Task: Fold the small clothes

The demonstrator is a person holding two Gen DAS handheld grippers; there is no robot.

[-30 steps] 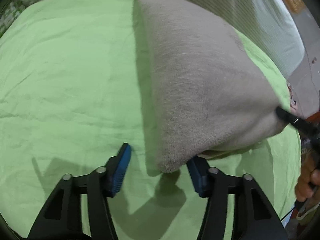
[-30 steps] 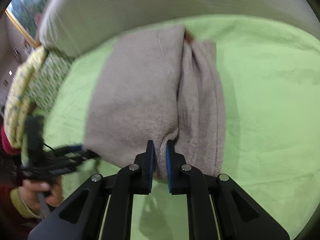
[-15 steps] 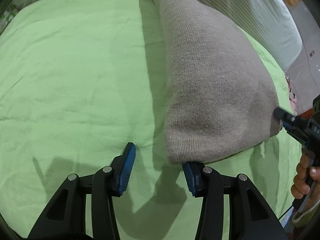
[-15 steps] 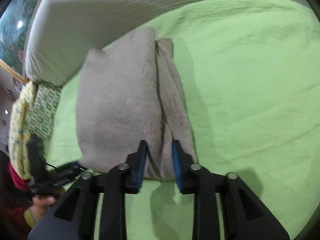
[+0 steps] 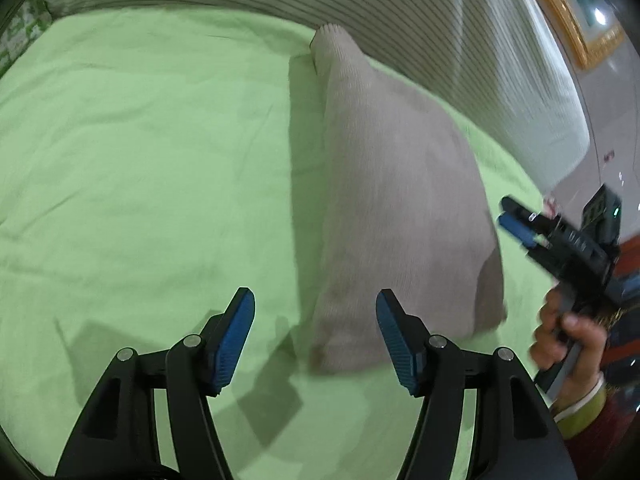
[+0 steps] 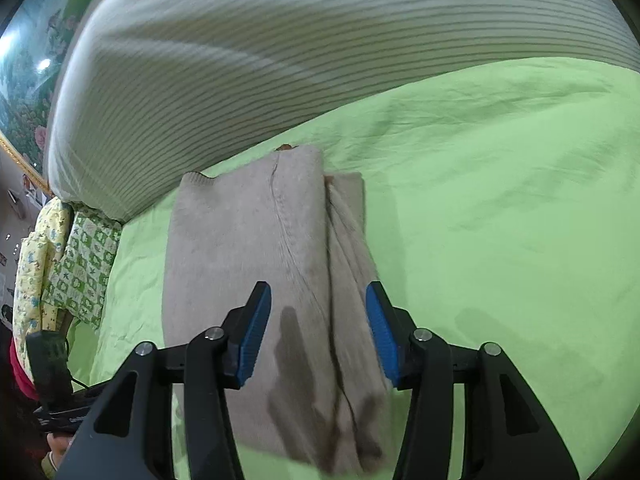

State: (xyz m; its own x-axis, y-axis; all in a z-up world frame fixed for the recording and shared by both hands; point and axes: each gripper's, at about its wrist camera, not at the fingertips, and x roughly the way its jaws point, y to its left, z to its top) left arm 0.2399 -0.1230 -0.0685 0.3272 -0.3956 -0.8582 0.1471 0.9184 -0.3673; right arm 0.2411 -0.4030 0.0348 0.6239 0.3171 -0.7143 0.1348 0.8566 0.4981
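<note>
Left wrist: left gripper (image 5: 314, 340) spread wide, holding nothing, just off the near corner of the folded beige sweater (image 5: 400, 208) lying on the green sheet (image 5: 140, 160). Right gripper (image 5: 516, 222) visible beside the sweater, apart from it, probably parted. Right wrist only: right gripper (image 6: 318, 334) released above the sweater (image 6: 248, 264); centre fold seam shows, striped bedding (image 6: 280, 48) behind.

Loads of bare green sheet (image 5: 140, 168) to the left of the folded beige sweater (image 5: 396, 208), nothing lying on it. Far side is walled off by the big striped pillow (image 6: 280, 60), with a patterned cushion (image 6: 80, 264) crowding the corner beside it
</note>
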